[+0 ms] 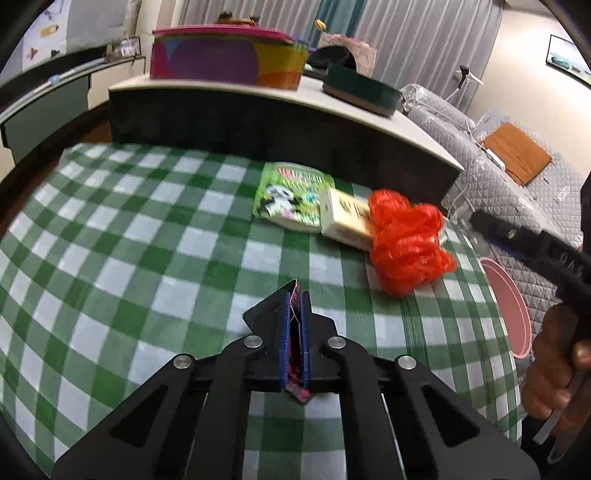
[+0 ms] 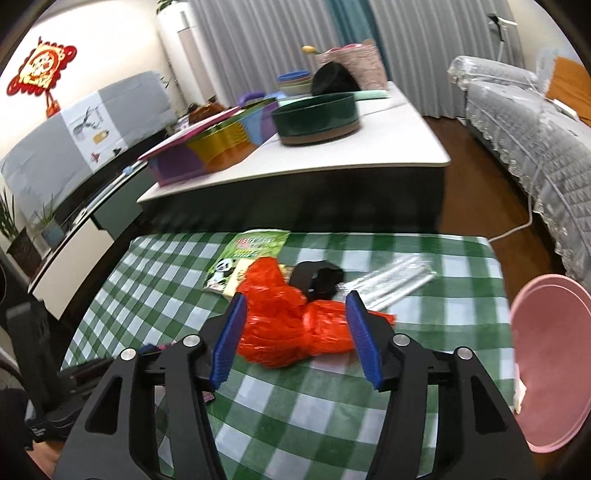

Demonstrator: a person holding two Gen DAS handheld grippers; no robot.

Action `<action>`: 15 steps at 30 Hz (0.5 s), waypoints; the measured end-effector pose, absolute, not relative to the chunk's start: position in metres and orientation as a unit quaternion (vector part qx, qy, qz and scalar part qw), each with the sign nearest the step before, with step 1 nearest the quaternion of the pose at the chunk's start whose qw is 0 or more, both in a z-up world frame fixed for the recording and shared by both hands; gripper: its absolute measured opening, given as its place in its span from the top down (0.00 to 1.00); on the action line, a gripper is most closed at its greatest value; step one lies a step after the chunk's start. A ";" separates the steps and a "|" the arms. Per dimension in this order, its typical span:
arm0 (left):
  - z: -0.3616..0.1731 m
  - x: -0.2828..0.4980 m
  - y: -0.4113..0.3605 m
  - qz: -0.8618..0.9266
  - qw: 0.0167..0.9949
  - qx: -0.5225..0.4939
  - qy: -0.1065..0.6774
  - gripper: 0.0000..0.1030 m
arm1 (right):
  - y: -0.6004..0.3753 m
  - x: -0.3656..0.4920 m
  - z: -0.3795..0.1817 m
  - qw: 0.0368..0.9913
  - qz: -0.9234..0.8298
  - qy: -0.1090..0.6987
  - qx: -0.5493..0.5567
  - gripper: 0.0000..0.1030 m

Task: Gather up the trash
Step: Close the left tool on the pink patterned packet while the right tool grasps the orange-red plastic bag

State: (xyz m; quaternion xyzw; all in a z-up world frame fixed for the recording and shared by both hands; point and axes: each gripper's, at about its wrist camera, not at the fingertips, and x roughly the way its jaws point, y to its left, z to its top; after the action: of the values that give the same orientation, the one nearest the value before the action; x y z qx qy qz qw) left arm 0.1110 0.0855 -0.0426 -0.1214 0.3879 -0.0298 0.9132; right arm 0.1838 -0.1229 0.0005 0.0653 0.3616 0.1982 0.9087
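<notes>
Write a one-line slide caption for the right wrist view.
Right gripper with open jaws around a crumpled orange plastic bag on the green checked tablecloth, pink bin alongside.

pink bin cut off at right edge.

A green-and-white checked cloth is spread over the near table, and right behind it a dark-sided table with a pale top is loaded with a colourful striped box and a round dark green tin. Grey curtains are hung across the back, with a teal panel between them, and a grey quilted sofa cover with lace trim is seen on the right over brown wooden flooring. A red paper-cut ornament is pinned on the cream wall at left, above a low cabinet with a few potted plants beside it.
</notes>
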 end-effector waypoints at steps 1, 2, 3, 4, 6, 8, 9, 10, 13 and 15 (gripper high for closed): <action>-0.041 0.112 0.088 -0.026 0.915 -0.122 0.383 0.96 | -0.117 0.185 -0.001 0.908 0.201 0.363 0.060 0.44; -0.039 0.113 0.089 -0.023 0.916 -0.123 0.381 0.97 | -0.114 0.186 -0.002 0.907 0.203 0.364 0.055 0.44; -0.038 0.115 0.091 -0.020 0.917 -0.124 0.378 0.97 | -0.108 0.188 -0.004 0.907 0.205 0.365 0.048 0.43; -0.037 0.116 0.092 -0.017 0.919 -0.123 0.375 0.97 | -0.105 0.188 -0.006 0.906 0.207 0.366 0.043 0.41; -0.035 0.118 0.094 -0.013 0.921 -0.122 0.371 0.97 | -0.099 0.190 -0.008 0.905 0.209 0.368 0.036 0.40; -0.032 0.119 0.094 -0.012 0.924 -0.118 0.365 0.98 | -0.093 0.193 -0.012 0.903 0.212 0.373 0.031 0.40; -0.030 0.120 0.093 -0.012 0.926 -0.112 0.361 0.98 | -0.091 0.195 -0.014 0.902 0.212 0.376 0.028 0.40; -0.029 0.120 0.093 -0.012 0.927 -0.110 0.360 0.98 | -0.089 0.196 -0.016 0.901 0.211 0.378 0.026 0.40; -0.026 0.120 0.090 -0.014 0.930 -0.101 0.354 0.99 | -0.086 0.200 -0.022 0.900 0.203 0.385 0.013 0.40; -0.025 0.121 0.089 -0.015 0.931 -0.096 0.351 0.99 | -0.084 0.201 -0.024 0.900 0.202 0.387 0.009 0.45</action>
State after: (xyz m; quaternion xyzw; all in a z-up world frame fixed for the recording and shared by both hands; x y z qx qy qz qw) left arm 0.1211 0.0892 -0.0247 -0.0959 0.3511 -0.0148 0.9313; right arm 0.2006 -0.0844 -0.0241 0.0094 0.3870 0.2019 0.8996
